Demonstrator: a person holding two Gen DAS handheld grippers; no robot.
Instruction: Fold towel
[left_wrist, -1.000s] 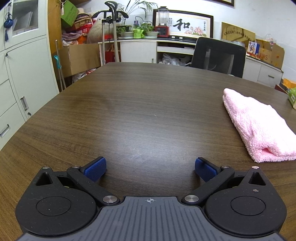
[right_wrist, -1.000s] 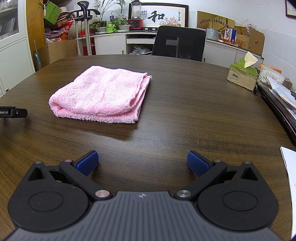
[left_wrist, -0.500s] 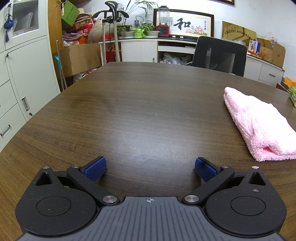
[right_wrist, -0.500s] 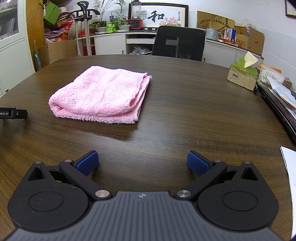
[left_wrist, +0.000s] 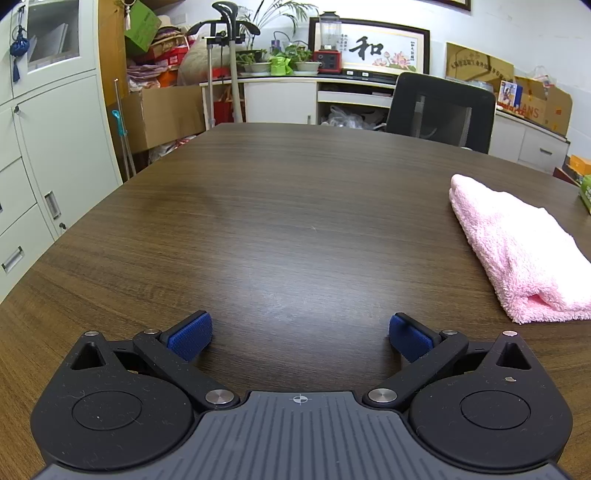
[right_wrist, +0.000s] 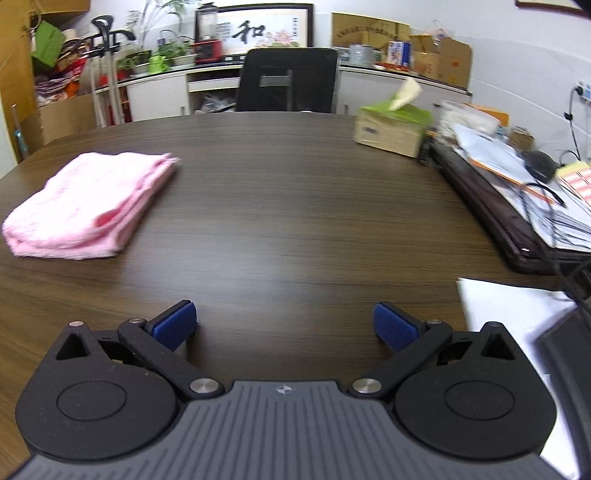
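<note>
A pink towel (left_wrist: 517, 243) lies folded into a thick rectangle on the dark wooden table (left_wrist: 280, 206). In the left wrist view it is at the right edge; in the right wrist view the towel (right_wrist: 92, 203) is at the left. My left gripper (left_wrist: 300, 338) is open and empty, low over the table, to the left of the towel and apart from it. My right gripper (right_wrist: 284, 326) is open and empty, to the right of the towel and nearer than it.
A black office chair (right_wrist: 288, 83) stands at the far side. A tissue box (right_wrist: 391, 127), a pile of papers and cables (right_wrist: 517, 177) and a white sheet (right_wrist: 517, 317) lie on the table's right. White cabinets (left_wrist: 44, 155) stand at the left.
My right gripper has swung to the right, so the towel has shifted to the left of its view and the paper pile has come in. My left gripper has hardly moved.
</note>
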